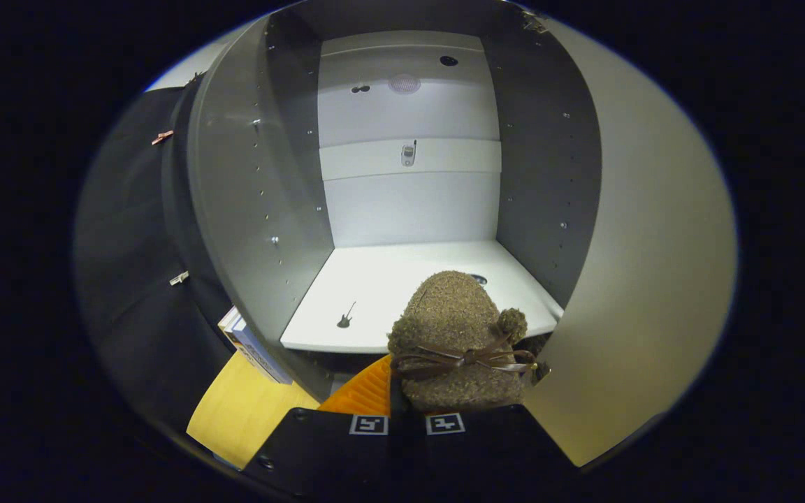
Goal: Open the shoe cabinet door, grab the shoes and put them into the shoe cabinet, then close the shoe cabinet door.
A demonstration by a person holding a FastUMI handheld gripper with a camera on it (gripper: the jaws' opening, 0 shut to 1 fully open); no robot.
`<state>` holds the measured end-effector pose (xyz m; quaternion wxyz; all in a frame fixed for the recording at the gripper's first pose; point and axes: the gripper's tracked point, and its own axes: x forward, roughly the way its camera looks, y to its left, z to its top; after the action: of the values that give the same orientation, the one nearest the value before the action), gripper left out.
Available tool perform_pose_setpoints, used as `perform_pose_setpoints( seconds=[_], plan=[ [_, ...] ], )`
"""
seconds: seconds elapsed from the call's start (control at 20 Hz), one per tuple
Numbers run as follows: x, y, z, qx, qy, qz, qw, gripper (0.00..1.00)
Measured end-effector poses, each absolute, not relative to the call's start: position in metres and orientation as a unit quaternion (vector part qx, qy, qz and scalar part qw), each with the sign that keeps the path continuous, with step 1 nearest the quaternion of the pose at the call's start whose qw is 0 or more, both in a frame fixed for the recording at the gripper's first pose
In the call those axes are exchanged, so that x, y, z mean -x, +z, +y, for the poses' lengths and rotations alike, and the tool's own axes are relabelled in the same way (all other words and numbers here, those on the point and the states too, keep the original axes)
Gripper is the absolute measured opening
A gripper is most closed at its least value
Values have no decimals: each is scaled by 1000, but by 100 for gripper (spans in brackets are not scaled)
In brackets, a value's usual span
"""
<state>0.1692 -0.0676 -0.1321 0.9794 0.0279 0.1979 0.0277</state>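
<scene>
My gripper (406,419) is clamped on the fuzzy brown bow-tied slipper (455,335), jaws nearly together. Slipper toe hangs over the front edge of the open grey cabinet's white shelf (374,279). No legible writing.

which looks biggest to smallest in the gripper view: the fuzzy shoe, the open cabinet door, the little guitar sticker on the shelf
1. cabinet door
2. shoe, held between the gripper fingers; its nearness to the camera enlarges it
3. guitar sticker

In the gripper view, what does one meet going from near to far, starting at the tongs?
Tongs, closed on the fuzzy brown shoe with a bow → white cabinet shelf → small guitar sticker on it → cabinet back wall.
</scene>
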Motion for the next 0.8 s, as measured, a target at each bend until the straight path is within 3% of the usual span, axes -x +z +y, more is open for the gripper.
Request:
perform_pose_setpoints(
  seconds=[0.3,0.8],
  plan=[
    [-250,-102,-72,-15,19,187,982,5],
    [-364,-122,-83,-5,7,217,976,5]
  ],
)
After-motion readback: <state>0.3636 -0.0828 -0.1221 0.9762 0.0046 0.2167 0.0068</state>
